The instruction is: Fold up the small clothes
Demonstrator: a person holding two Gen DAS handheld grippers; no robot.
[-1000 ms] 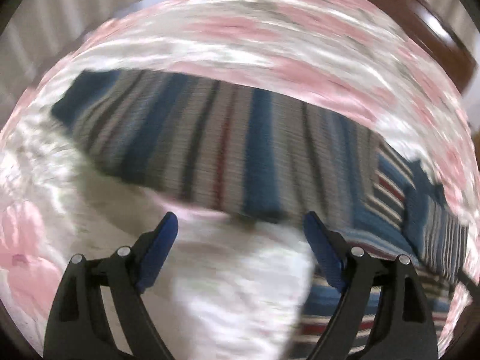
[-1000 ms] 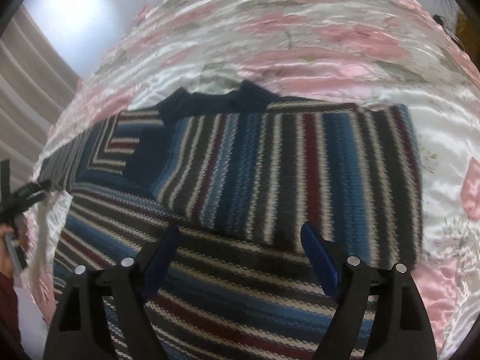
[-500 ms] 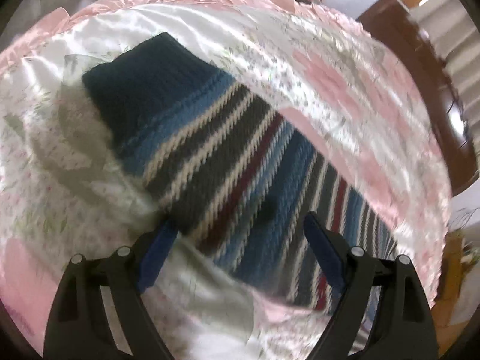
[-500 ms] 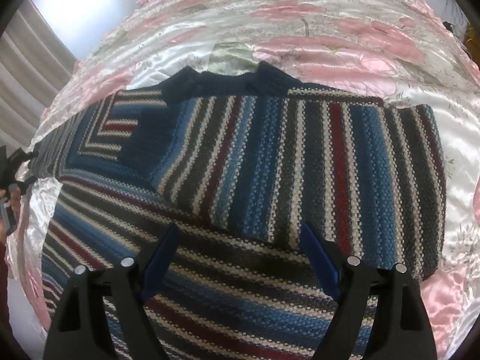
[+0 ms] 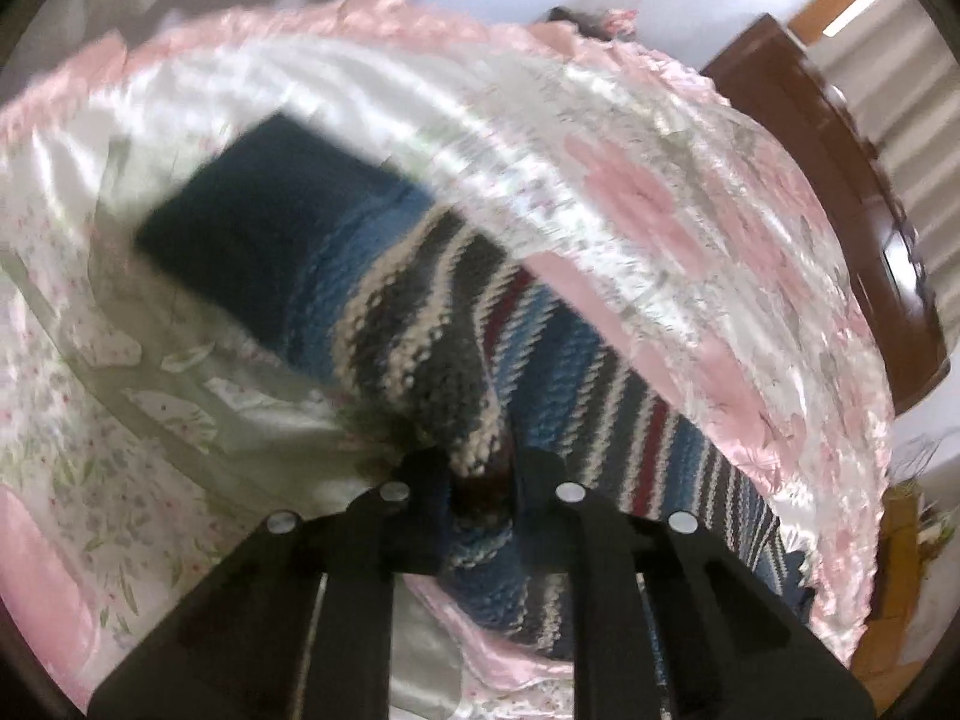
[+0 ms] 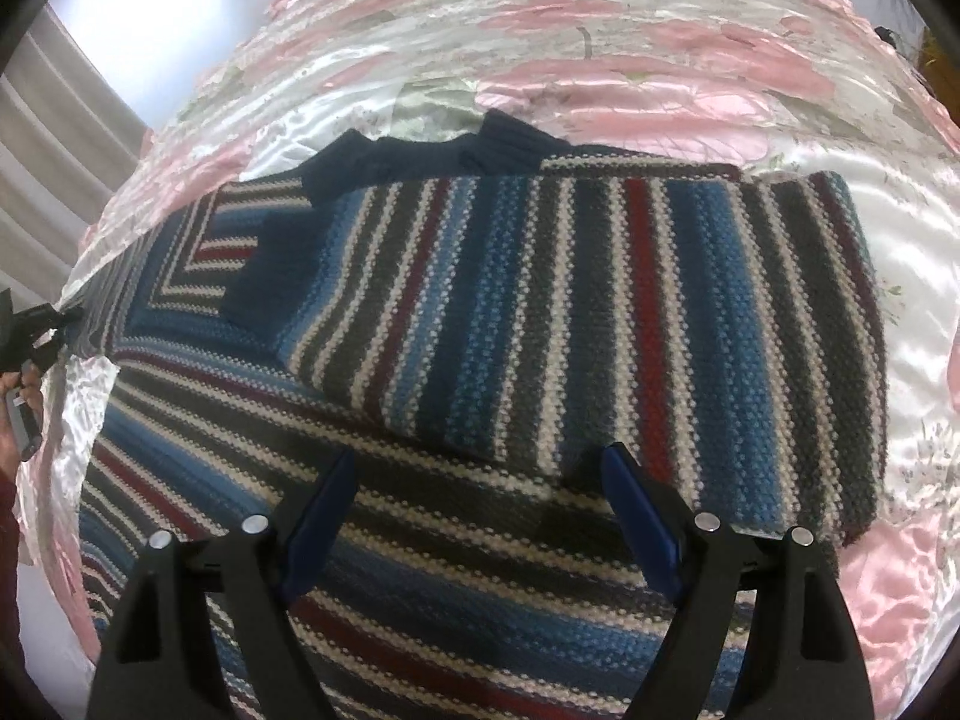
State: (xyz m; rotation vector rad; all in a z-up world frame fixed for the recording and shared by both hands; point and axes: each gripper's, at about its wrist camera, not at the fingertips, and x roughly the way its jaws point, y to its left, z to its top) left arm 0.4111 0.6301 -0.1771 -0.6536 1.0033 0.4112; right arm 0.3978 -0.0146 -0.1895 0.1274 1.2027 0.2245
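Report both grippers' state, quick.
Left gripper: closed on the striped sweater's sleeve.
Right gripper: open, empty, above the striped sweater.

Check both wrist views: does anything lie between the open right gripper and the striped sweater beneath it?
Nothing visible does. The right gripper hangs open directly over the striped sweater, with only bare knit between its fingers. The left gripper is already shut on the sleeve.
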